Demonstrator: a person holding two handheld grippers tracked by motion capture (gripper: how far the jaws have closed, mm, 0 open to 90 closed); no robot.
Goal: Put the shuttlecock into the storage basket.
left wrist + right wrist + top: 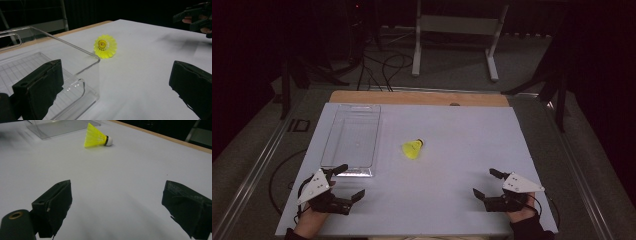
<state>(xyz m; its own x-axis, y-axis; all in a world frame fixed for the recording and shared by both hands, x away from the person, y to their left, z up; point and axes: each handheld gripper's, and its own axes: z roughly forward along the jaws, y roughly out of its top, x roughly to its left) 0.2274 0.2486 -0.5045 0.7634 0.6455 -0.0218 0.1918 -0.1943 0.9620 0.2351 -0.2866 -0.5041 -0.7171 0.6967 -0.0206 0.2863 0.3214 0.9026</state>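
On the white table, seen one view at a time.

High view, table: a white sheet (447, 200) covers the top, with a strip of bare wood along the far edge.
High view, shuttlecock: the yellow shuttlecock (413, 148) lies on its side near the middle of the sheet, cork end toward 1 o'clock, skirt toward 7 o'clock.
High view, tray: a clear plastic tray (351, 140) sits at 9 o'clock from the shuttlecock, near it but apart.
High view, left gripper: the left gripper (346, 182) rests at 7 o'clock from the shuttlecock, just off the tray's near end, jaws spread wide with nothing between them.
High view, right gripper: the right gripper (485, 183) rests at 4 o'clock from the shuttlecock, well apart from it, jaws likewise wide and holding nothing.

Left gripper view, jaws: both black jaws stand far apart over bare sheet; the left one overlaps the tray's corner.
Left gripper view, shuttlecock: it lies ahead at 12 o'clock, open skirt facing the camera, just beyond the tray's corner.
Left gripper view, other hand: the right gripper shows at 2 o'clock.

Right gripper view, jaws: wide apart, only bare sheet between them.
Right gripper view, shuttlecock: on its side at 11 o'clock, white cork pointing right, tray behind it.
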